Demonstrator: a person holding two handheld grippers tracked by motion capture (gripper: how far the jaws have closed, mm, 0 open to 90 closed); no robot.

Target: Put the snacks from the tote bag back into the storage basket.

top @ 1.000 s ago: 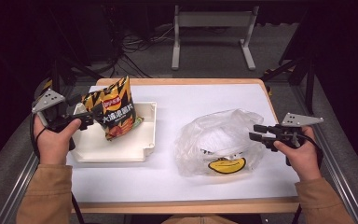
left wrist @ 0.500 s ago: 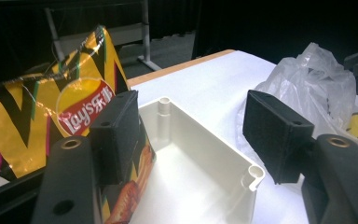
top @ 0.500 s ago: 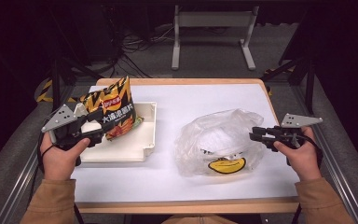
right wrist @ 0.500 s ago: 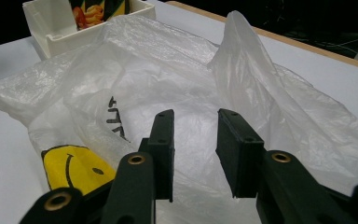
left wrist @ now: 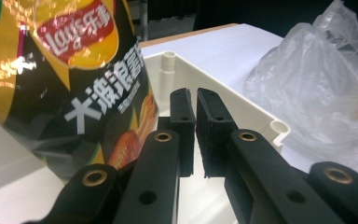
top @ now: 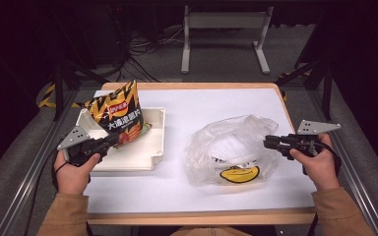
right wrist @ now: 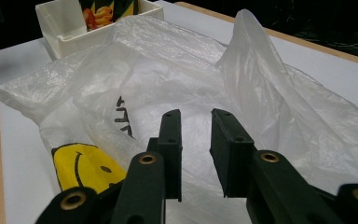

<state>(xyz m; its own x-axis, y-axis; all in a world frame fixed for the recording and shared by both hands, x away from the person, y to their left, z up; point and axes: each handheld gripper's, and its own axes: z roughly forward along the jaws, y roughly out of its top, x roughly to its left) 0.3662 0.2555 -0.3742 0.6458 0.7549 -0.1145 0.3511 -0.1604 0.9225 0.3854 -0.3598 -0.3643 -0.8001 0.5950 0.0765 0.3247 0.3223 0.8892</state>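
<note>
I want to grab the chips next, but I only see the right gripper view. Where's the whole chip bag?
Observer: The chip bag stands leaning in the tray, over on the left.
Operator: Where's the other gripper?
Observer: The left gripper is low beside the chip bag, over the tray.
Operator: Is it holding it?
Observer: No. Its fingers have just been closing, with nothing between them.

Black-and-yellow chip bag (top: 116,114) with white lettering, cream tray (top: 147,147), clear plastic bag (top: 231,147) with yellow smiley, white worktop (top: 216,105).
</note>
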